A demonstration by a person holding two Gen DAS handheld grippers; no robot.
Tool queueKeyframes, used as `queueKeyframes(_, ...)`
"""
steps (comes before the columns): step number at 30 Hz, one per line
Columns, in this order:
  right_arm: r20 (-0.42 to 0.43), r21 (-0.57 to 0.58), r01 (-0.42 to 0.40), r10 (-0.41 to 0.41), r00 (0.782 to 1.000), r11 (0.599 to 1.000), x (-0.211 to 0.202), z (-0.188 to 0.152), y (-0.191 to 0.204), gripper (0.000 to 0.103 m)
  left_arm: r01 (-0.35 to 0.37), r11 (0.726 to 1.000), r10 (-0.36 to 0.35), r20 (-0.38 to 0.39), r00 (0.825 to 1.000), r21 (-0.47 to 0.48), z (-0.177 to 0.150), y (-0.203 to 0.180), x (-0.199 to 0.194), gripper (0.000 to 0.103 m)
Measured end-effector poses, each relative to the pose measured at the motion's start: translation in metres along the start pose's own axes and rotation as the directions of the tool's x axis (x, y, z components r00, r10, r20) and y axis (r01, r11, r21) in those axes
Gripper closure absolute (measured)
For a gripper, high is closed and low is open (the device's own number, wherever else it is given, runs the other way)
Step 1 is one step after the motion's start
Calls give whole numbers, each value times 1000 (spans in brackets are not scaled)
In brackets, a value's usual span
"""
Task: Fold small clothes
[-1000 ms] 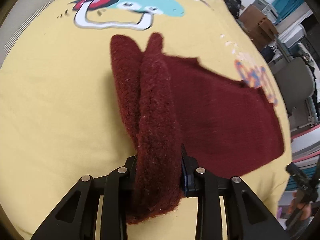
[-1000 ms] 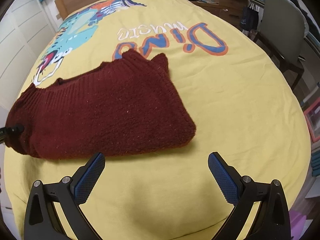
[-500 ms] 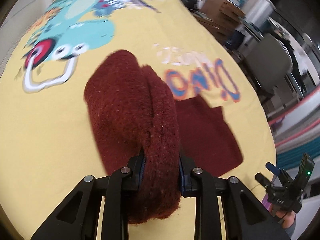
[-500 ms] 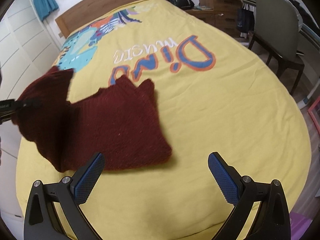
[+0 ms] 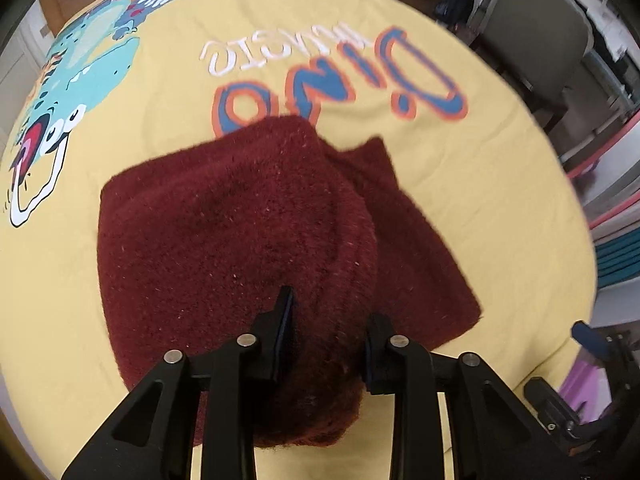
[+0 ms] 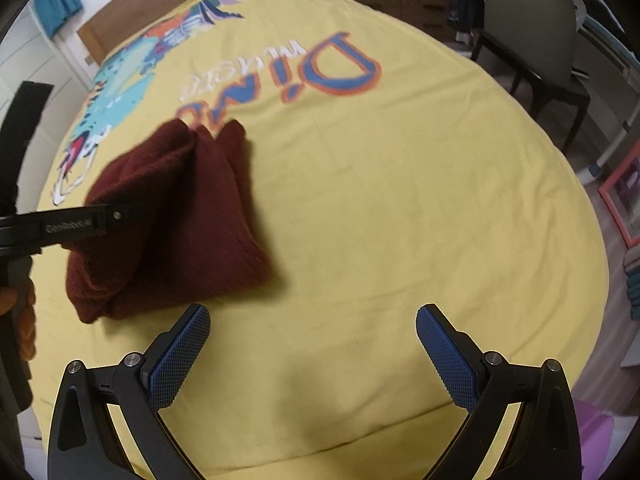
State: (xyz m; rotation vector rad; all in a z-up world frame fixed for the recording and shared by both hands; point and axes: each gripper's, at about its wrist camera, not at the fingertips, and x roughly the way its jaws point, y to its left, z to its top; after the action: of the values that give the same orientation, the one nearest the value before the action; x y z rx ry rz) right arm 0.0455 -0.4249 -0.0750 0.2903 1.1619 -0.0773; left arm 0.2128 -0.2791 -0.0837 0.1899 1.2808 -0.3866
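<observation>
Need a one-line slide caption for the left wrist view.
Left gripper clamped on a maroon knit sweater, folding it over itself on a yellow dinosaur-print bedspread.

- A bed (image 6: 400,240) carries everything, covered by a yellow spread printed with a teal dinosaur (image 6: 120,92) and blue-and-orange "Dino" lettering (image 5: 360,80).
- A dark red knit garment (image 6: 192,216) lies directly on the spread, doubled over itself, its far edge reaching the lettering.
</observation>
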Motion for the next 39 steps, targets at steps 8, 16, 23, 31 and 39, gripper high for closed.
queueKeyframes(8, -10, -16, 14, -14, 1000, 1000, 7, -9, -3, 0, -28, 1000, 28, -22, 999, 5, -1, 3, 2, 61)
queueKeyframes(16, 20, -23, 21, -21, 1000, 1000, -3, -3, 0, 0, -43, 999, 43, 15, 999, -14, 0, 17, -25, 6)
queueKeyframes(23, 33, -50, 11, -9, 999, 999, -16, 14, 15, 0, -4, 999, 8, 87, 996, -49, -6, 46, -65, 1)
queueKeyframes(31, 20, -115, -60, 62, 998, 992, -26, 57, 69, 0, -12, 989, 26, 93, 995, -148, -35, 114, -87, 1)
queueKeyframes(39, -96, -226, -134, 115, 989, 965, 5, 118, 150, 19, -48, 978, 62, 63, 996, -205, -93, 166, -76, 1)
